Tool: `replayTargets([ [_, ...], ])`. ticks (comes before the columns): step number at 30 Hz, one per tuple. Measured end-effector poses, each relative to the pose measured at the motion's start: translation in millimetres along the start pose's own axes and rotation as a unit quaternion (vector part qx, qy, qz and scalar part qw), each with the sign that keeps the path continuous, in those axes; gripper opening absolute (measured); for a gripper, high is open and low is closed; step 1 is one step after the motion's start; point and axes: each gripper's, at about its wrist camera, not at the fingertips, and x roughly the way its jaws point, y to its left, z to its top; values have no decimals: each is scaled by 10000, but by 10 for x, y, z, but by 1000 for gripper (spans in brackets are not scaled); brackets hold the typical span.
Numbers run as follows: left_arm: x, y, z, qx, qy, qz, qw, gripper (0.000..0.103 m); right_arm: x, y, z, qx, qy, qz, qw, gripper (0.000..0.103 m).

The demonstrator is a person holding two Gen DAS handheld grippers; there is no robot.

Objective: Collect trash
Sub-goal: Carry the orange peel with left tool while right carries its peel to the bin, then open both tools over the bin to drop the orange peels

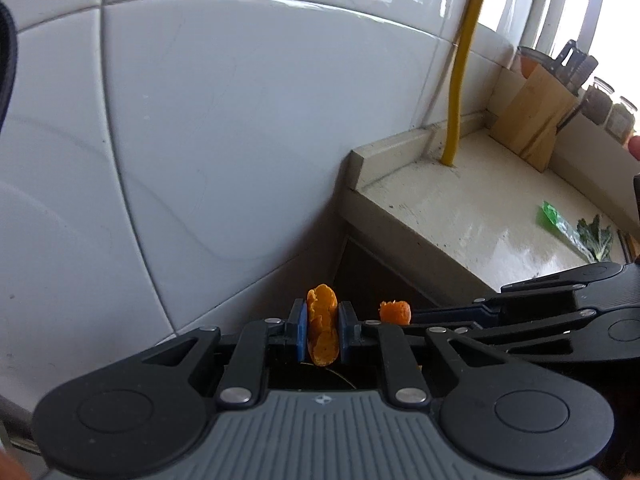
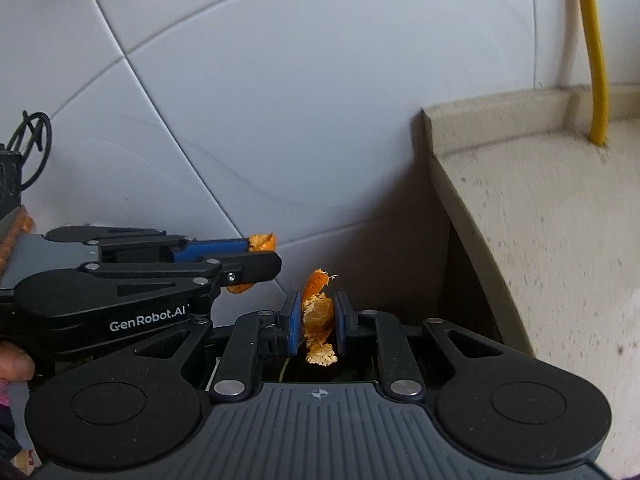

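My left gripper (image 1: 322,330) is shut on a piece of orange peel (image 1: 321,330), pinched between its blue pads and held in the air beside the counter's end. My right gripper (image 2: 317,322) is shut on a second piece of orange peel (image 2: 317,316). In the left wrist view the right gripper reaches in from the right with its peel (image 1: 395,312) at the tip. In the right wrist view the left gripper comes in from the left, its peel (image 2: 262,242) sticking out past the pad. A green wrapper (image 1: 554,218) and a leafy scrap (image 1: 597,237) lie on the counter.
White tiled wall (image 1: 200,140) fills the view ahead. A beige counter (image 1: 472,208) ends at a raised lip, with a dark gap below it. A yellow pipe (image 1: 460,80) rises from the counter. A wooden knife block (image 1: 534,120) and jars (image 1: 608,104) stand at the back.
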Motion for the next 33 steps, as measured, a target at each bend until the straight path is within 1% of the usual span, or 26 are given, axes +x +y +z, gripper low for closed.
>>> replayTargets([
  [10,55,22,-65,0,39,-132,9999,15,21,-3,-69,183,61,-151,9997,23],
  [12,65,21,-74,18,42,-124,9999,15,-19,23,-96,189,77,-165,9997,23],
  [24,147,12,-81,57,135,-95,9998,15,45,-14,-157,270,163,-218,9993,24],
  [28,170,16,-100,83,176,-70,9998,15,82,-46,-184,311,220,-252,9990,28],
  [30,187,19,-108,93,208,-34,9997,17,106,-65,-193,335,252,-263,9988,32],
  [31,199,25,-113,83,238,-8,9997,18,116,-76,-196,348,261,-262,9987,36],
  [32,205,30,-117,74,253,17,9996,23,126,-88,-200,369,277,-255,9986,42],
  [33,211,34,-118,72,263,41,9996,26,133,-101,-203,399,285,-245,9985,44],
])
